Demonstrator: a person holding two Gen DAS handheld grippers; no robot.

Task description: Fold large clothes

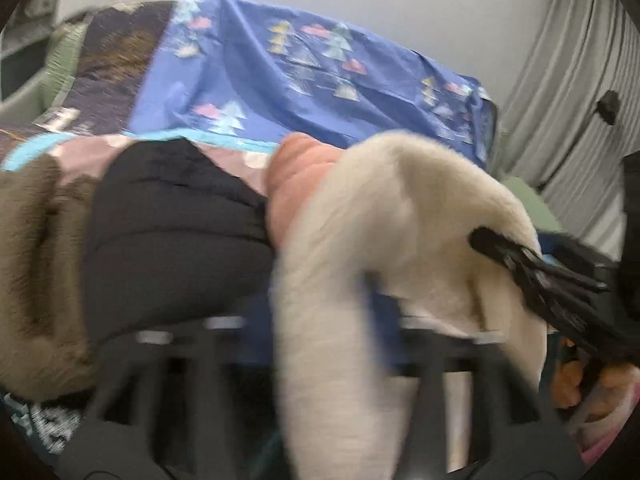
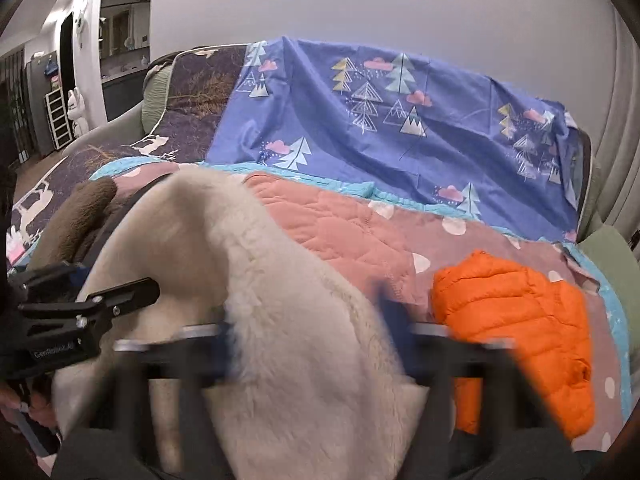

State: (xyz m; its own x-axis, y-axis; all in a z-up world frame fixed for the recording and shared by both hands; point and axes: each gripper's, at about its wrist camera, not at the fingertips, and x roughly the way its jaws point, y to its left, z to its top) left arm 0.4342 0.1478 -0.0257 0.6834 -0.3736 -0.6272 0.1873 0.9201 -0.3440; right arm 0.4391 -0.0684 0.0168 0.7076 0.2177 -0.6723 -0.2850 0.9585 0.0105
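Setting: a home, living area. A sofa with green upholstery [image 2: 154, 92] is draped in a blue sheet printed with trees and clouds [image 2: 360, 120] and a pink quilted cover [image 2: 344, 232]. Pleated curtains [image 1: 568, 80] hang at one side. Through a doorway [image 2: 116, 40], a further room with a white shelf rack [image 2: 58, 120] on wood flooring.

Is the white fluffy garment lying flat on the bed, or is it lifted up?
Lifted up. The white fluffy garment hangs draped between the left hand-held gripper and right hand-held gripper, both clamped on it.
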